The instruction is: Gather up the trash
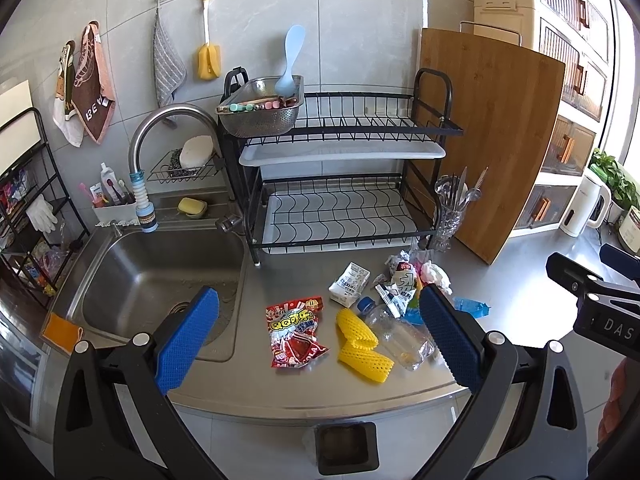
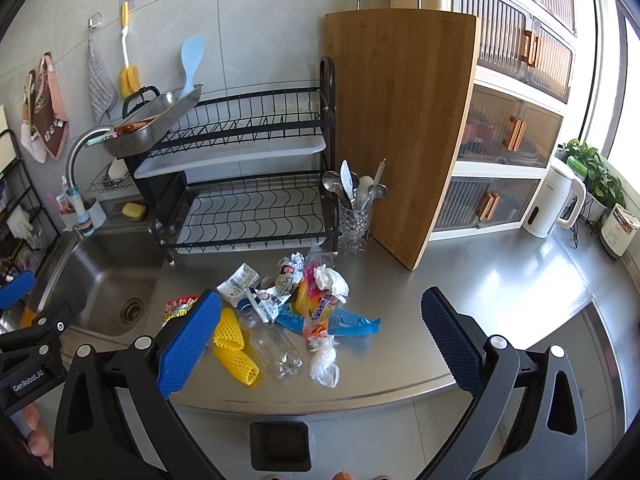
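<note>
**On the steel counter: trash pile ahead of both grippers**

On the steel counter (image 1: 304,276) beside the sink (image 1: 160,276) we log the trash pile, between dish rack (image 1: 340,184) and front edge. Left gripper (image 1: 320,332) and right gripper (image 2: 320,336) both hover with fingers spread wide, holding nothing.

Only the right view shows the crumpled clear bag (image 2: 325,366) and the full blue wrapper (image 2: 344,324). The left view shows the red snack pouch (image 1: 296,332) whole.

Yellow foam netting (image 1: 360,340) is ribbed; the clear bottle (image 1: 396,332) is crushed. We read "DAS" on the right gripper's body, "GenRobot.AI" on the left's.
</note>
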The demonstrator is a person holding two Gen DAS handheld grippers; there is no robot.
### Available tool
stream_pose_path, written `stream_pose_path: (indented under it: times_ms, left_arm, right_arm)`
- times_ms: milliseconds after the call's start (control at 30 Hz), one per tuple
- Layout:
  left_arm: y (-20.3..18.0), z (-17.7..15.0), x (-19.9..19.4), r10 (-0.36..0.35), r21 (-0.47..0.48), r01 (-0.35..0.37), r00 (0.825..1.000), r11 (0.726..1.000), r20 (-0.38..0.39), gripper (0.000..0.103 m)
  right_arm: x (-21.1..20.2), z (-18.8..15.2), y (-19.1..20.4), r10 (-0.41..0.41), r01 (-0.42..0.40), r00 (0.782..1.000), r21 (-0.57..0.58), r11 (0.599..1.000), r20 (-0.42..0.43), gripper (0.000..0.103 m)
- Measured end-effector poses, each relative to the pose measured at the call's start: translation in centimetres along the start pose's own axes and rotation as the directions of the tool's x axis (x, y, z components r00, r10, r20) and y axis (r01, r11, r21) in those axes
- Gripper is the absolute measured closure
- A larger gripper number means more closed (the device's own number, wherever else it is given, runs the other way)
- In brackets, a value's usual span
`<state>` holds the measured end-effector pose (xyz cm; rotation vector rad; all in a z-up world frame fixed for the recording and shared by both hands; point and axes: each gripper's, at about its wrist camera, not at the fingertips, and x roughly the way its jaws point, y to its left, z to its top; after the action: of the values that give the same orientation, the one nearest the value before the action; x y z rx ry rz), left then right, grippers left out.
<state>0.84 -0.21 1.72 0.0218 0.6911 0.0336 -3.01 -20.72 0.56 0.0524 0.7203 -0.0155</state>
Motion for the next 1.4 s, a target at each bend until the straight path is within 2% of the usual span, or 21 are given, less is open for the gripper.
stream_pose_path:
  times_ms: [567, 867, 1033, 1200, 1400]
  left_arm:
    - [-0.3, 0.3, -0.5, 0.006, 0.0, -0.006, 1.0, 1.0, 0.005, 0.008]
    - [0.2, -0.9, 2.0, -0.003, -0.004, 0.003, 0.999, 1.0, -0.055, 0.008]
    - [0.0, -1.8, 4.3, -0.017, 0.005, 0.018, 0.995, 1.0, -0.101, 0.008]
    - [-0.5, -3.1, 6.9, -0.042, 0.012, 0.045, 0.987, 0.999, -0.152, 0.008]
    - [-1.4, -4.9, 11.0, -0.106, -0.008, 0.107, 0.965, 0.994, -0.241, 0.008]
  right_arm:
    - [-0.2, 0.3, -0.4, -0.025, 0.025, 1.0, -0.007, 1.0, 0.001, 0.003]
    - [1.5, -0.7, -0.7, -0.039, 0.039, 0.999, -0.009, 0.999, -0.016, 0.003]
    - [4.4, -1.5, -1.1, -0.013, 0.013, 0.996, 0.005, 1.0, -0.088, 0.003]
    - [8.3, -3.2, -2.1, -0.018, 0.022, 0.984, 0.021, 1.0, -0.177, 0.003]
    - [12.6, -5.2, -2.9, -0.003, 0.014, 0.963, 0.038, 0.999, -0.27, 0.007]
